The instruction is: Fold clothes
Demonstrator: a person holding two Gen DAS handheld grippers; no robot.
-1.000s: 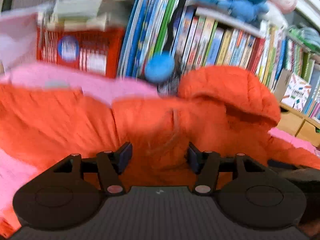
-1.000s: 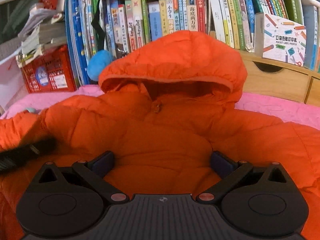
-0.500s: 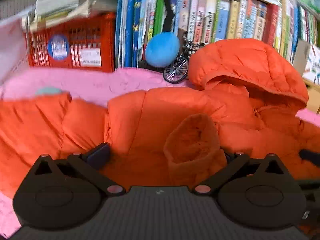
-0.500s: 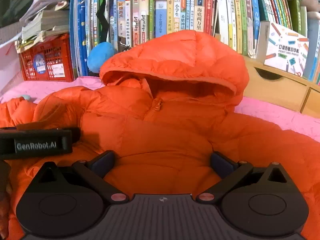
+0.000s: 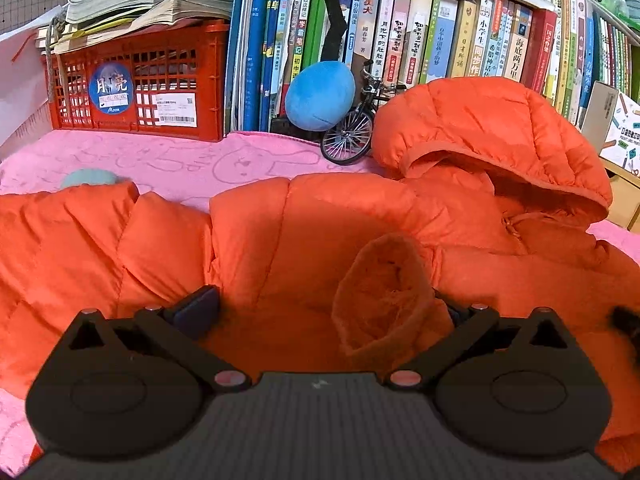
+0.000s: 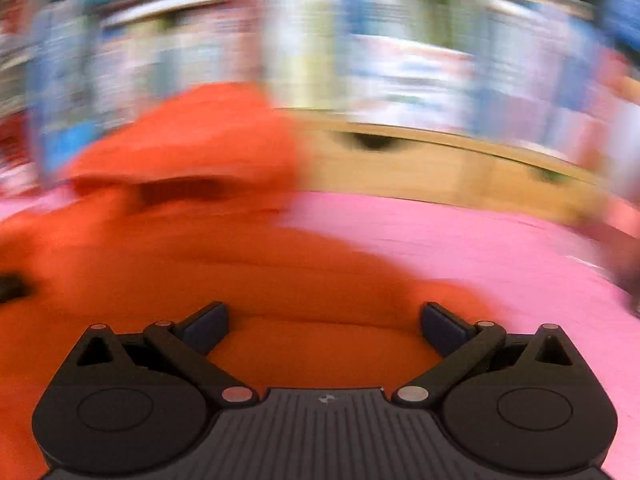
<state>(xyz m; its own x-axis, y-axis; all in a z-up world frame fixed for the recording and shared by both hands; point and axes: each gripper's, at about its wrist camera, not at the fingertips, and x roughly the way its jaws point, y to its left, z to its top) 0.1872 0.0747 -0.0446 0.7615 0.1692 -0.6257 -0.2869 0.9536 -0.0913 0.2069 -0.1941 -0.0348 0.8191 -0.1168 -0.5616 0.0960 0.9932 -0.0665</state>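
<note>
Left tool (image 5: 320,312): jaws have just been opening and stand wide apart, the ribbed orange cuff (image 5: 384,292) of the folded-in sleeve loose between them, likely just released. Right tool (image 6: 324,324): jaws apart, empty, over the puffy orange hooded down jacket (image 5: 460,216), which lies spread on the pink quilted cover (image 5: 192,160). Red plastic crate (image 5: 136,84), blue plush ball (image 5: 320,96) and small model bicycle (image 5: 352,132) crowd the far edge by the hood, limiting room there.

Jacket (image 5: 304,240): quilted, slightly shiny orange cloth; blanket (image 5: 180,160): soft matt pink; crate (image 5: 140,84): glossy red plastic.
</note>
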